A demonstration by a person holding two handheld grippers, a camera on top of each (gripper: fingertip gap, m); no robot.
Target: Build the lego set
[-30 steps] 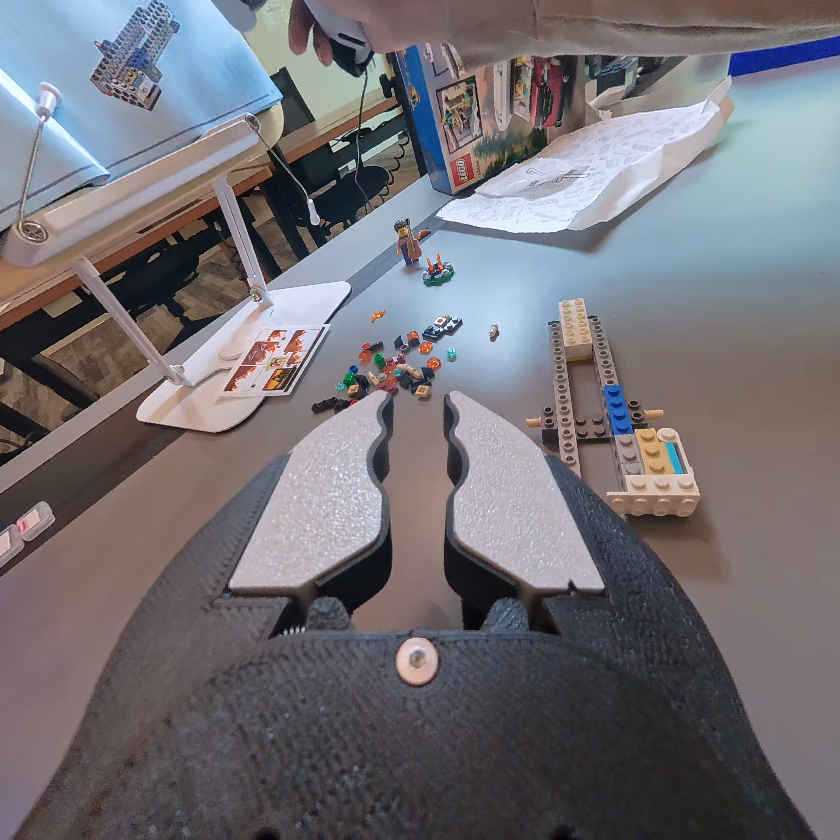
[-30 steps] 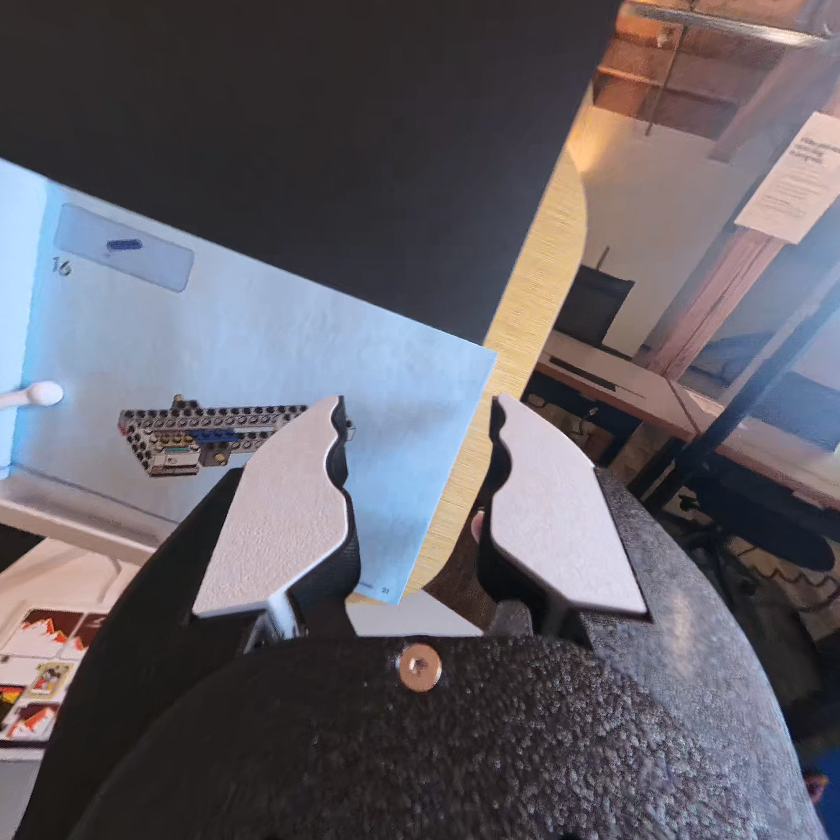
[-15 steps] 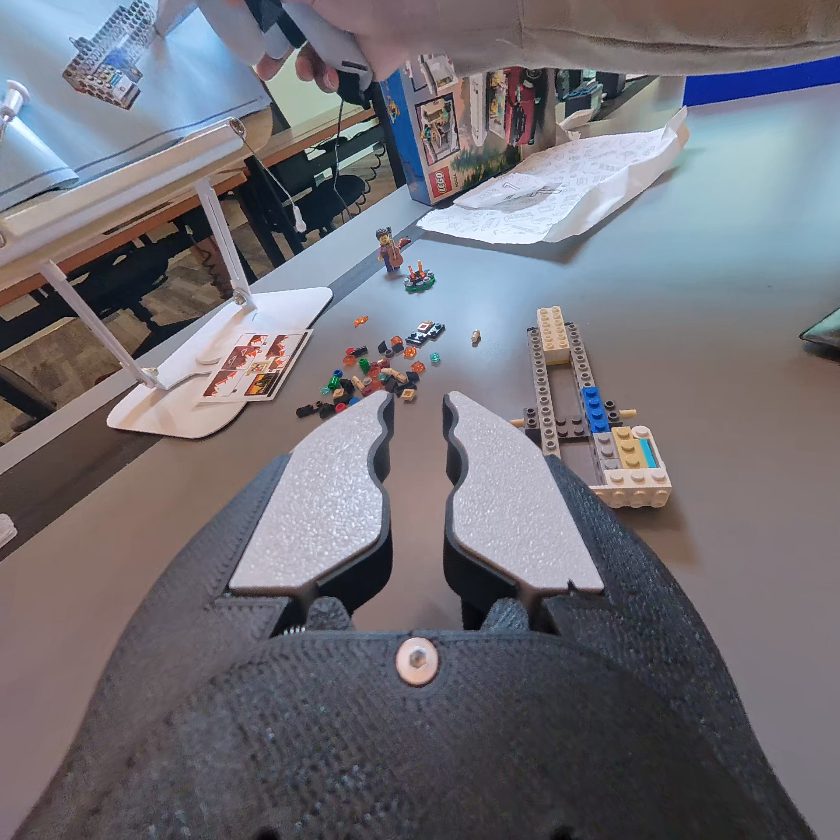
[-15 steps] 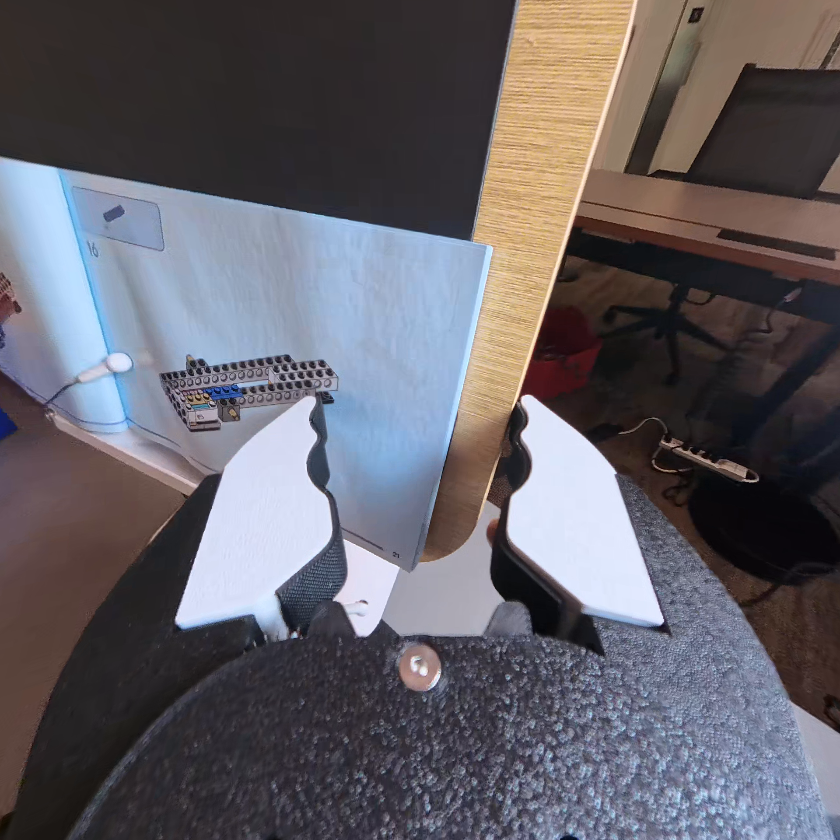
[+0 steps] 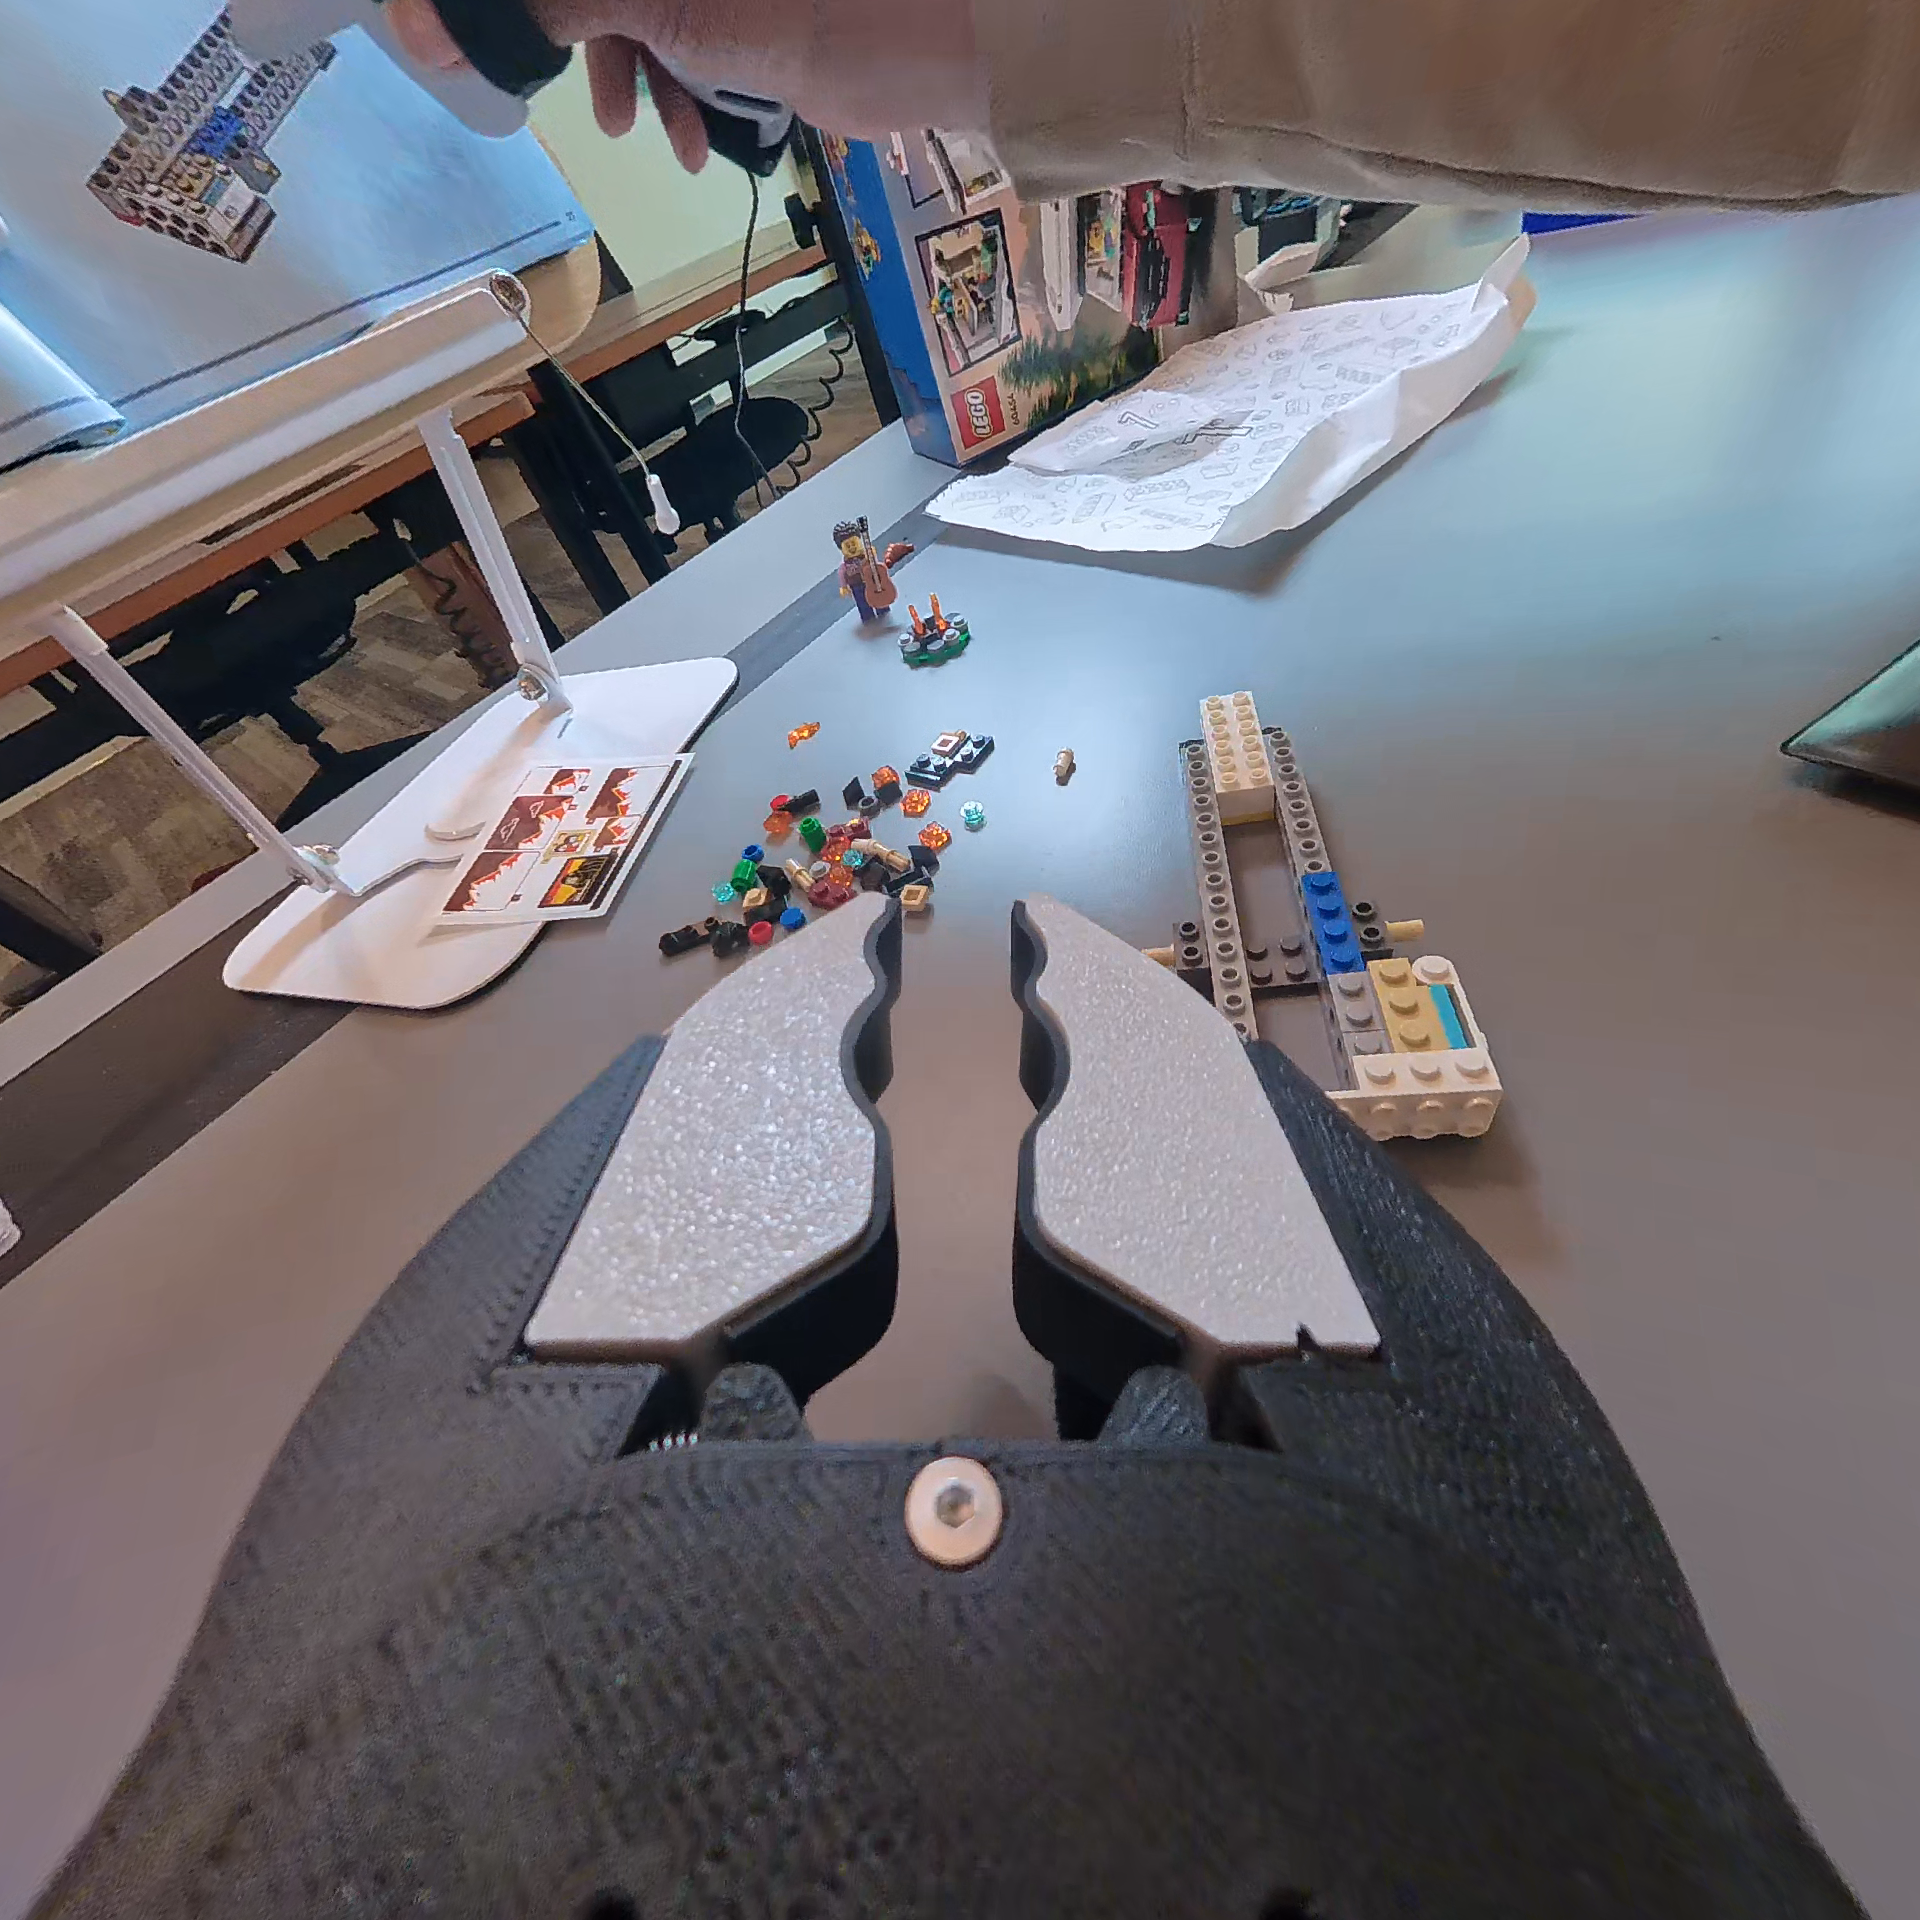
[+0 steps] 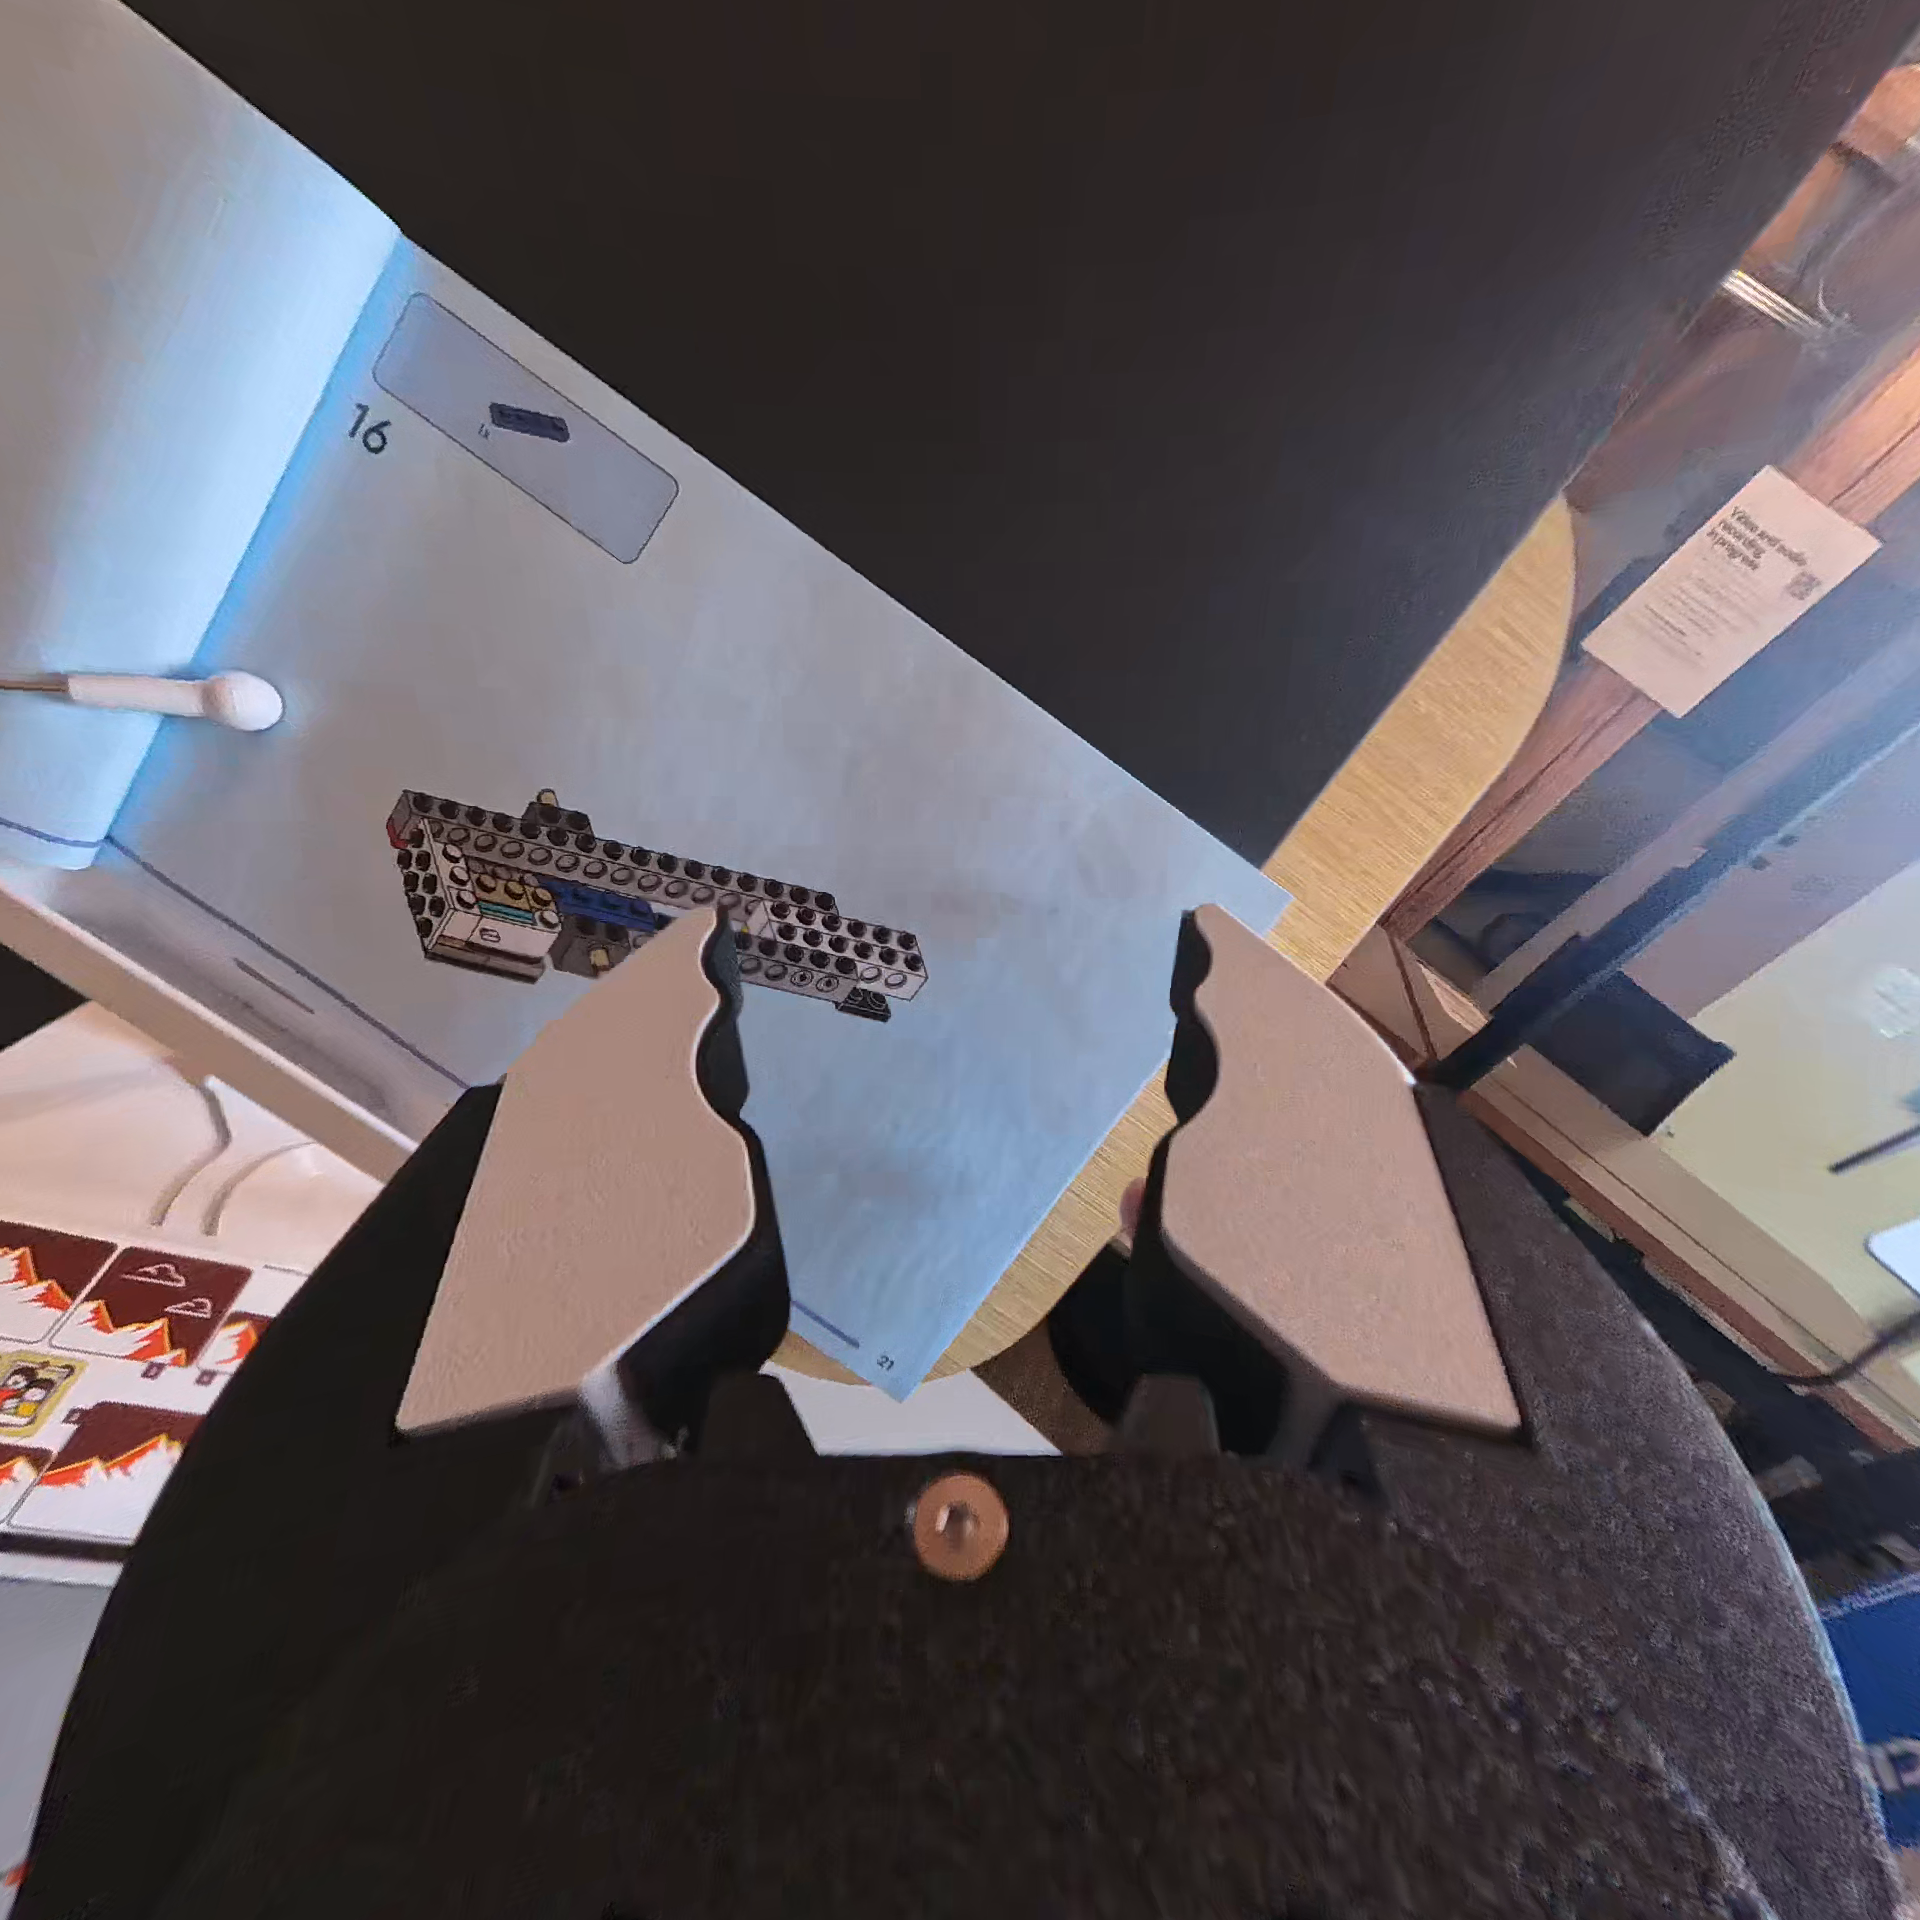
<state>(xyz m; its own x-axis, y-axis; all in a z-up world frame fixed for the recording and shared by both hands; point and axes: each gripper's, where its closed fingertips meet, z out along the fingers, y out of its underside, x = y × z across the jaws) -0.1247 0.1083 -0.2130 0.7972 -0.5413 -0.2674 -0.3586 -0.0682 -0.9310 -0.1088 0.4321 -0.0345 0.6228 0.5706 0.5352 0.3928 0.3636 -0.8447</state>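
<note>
A partly built Lego frame [image 5: 1309, 914] of grey beams with tan, blue and white bricks lies on the grey table to the right of my left gripper [image 5: 956, 925]. The left gripper is open by a narrow gap, empty, and hovers low over the table. A pile of small loose pieces [image 5: 831, 862] lies just ahead of it. My right gripper [image 6: 951, 935] is open and empty, raised in front of the light blue instruction booklet page [image 6: 727, 748] on its white stand. In the left wrist view a sleeved arm [image 5: 1403, 94] reaches across the top toward the booklet [image 5: 260, 187].
A white booklet stand base [image 5: 416, 904] with a sticker sheet [image 5: 561, 842] stands at the left. A minifigure [image 5: 862, 566] and a small green campfire build [image 5: 935, 639] stand farther back. The Lego box [image 5: 997, 301] and a white paper bag [image 5: 1247, 436] lie at the back. There is about 35 cm between the tips of the two grippers.
The right gripper has swung around in front of the booklet page, first tilting down, then back up and closer. The left gripper has stayed nearly still, its view shifting slightly.
</note>
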